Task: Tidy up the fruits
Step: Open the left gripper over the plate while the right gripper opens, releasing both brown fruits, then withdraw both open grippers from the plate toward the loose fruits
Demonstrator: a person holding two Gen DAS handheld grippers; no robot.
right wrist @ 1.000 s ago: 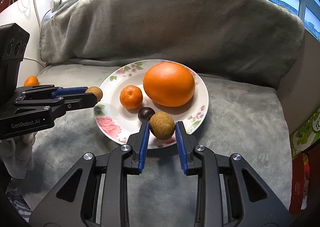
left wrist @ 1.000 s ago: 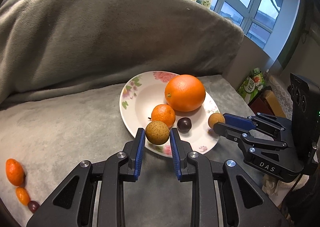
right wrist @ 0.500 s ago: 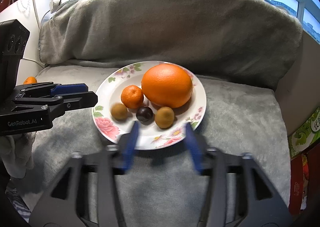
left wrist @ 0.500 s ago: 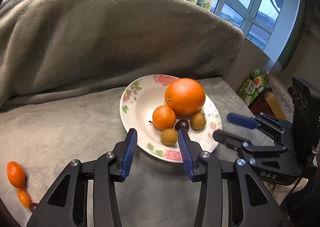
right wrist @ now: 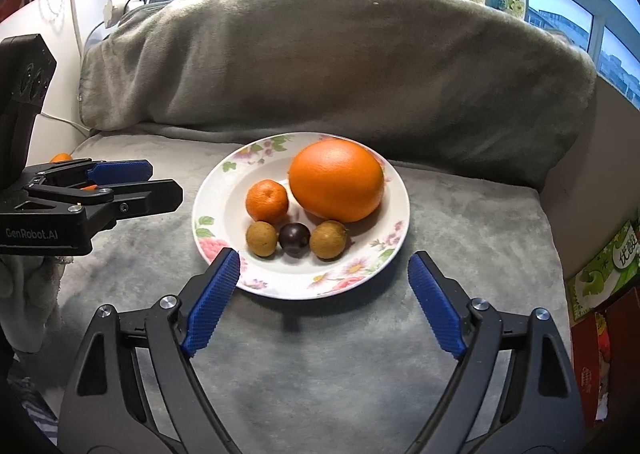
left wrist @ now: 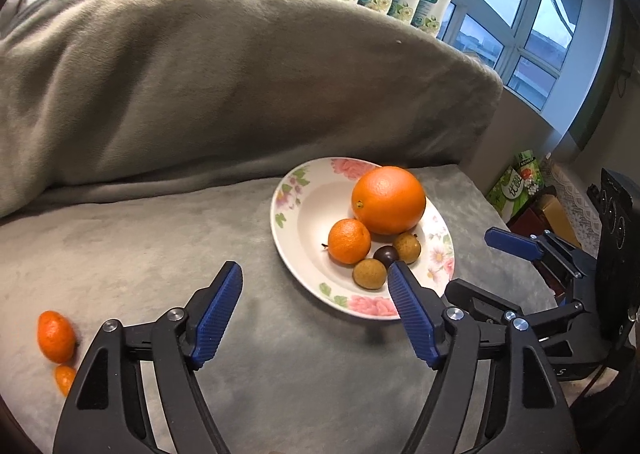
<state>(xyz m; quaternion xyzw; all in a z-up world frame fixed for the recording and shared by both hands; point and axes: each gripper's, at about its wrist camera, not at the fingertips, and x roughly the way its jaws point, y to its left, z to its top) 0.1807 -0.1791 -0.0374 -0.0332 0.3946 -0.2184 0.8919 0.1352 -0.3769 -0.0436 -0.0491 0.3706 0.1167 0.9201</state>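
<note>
Now both grippers hang apart from the fruit: the left gripper (left wrist: 314, 308) and right gripper (right wrist: 324, 290) have just been opening, jaws wide, nothing between them.

On the floral plate (right wrist: 216, 190), largest first: the big orange (right wrist: 336, 180) at the back, the mandarin (right wrist: 267, 201) touching it, then 2 brown longans (right wrist: 261, 239) (right wrist: 328, 239) flanking a dark round fruit (right wrist: 294, 238) in a row along the near rim.

Off the plate (far left on the grey blanket (left wrist: 160, 254)) lie an oval mandarin (left wrist: 56, 335), long axis roughly upright in view, and a smaller kumquat (left wrist: 64, 379) just beside it.

Risk: the round fruits could roll if the plate on its soft bedding is nudged.
</note>
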